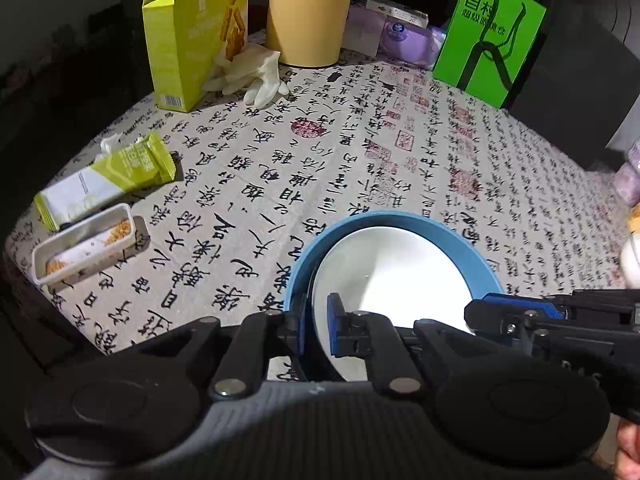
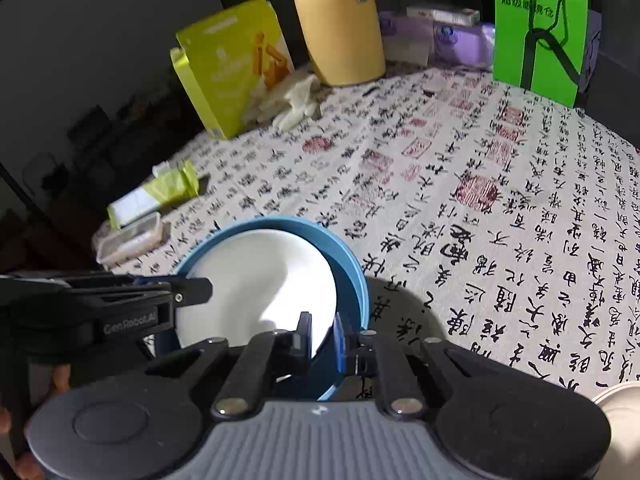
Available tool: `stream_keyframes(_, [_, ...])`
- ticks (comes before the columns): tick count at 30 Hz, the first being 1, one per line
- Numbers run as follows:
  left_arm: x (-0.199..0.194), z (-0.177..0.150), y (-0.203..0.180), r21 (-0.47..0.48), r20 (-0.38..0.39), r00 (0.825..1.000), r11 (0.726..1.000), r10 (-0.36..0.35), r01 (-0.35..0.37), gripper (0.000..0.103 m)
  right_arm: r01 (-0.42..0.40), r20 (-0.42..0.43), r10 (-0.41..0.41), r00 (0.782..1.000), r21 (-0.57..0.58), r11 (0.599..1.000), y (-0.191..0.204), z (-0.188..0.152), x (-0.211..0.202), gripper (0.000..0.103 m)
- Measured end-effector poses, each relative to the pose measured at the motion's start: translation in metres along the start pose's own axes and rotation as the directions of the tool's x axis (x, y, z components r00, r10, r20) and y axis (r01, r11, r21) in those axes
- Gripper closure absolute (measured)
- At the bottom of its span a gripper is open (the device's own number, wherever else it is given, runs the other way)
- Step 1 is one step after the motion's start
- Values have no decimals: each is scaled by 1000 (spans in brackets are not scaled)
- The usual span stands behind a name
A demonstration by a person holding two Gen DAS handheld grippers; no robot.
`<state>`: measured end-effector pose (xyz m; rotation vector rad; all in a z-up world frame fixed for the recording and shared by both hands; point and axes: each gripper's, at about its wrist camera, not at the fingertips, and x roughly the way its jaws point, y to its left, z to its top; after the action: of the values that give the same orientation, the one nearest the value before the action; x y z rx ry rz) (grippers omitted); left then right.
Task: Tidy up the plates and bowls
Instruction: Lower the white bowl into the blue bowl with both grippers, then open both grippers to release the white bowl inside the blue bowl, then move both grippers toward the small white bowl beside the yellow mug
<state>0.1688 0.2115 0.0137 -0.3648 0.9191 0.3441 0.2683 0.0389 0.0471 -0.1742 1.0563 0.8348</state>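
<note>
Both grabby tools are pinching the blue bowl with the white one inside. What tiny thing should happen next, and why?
Probably lift both together, straight up and level. The left tool is shut on the near-left rim of the round blue bowl, and the right tool is shut on its near-right rim. The white bowl sits loosely and off-centre inside, so tilting might make it slide.

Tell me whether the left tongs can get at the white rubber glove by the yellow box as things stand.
Probably not yet: the left tongs are shut on the rim of the blue bowl holding the white plate. The white rubber glove lies across open tablecloth, unobstructed.
</note>
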Motion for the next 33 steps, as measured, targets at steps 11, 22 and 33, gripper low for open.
stream_keyframes(11, [-42,-12,3,-7,198,976,996,-90,93,15,-16,197,13,980,15,1000,-18,-24,-41,27])
stream_keyframes(22, [-63,-45,13,-18,425,900,992,-103,122,0,-40,319,33,947,16,999,-24,-63,-57,0])
stream_keyframes(33, [-60,-82,20,19,454,882,991,-127,133,0,3,358,0,934,-9,1000,-20,-85,-68,0])
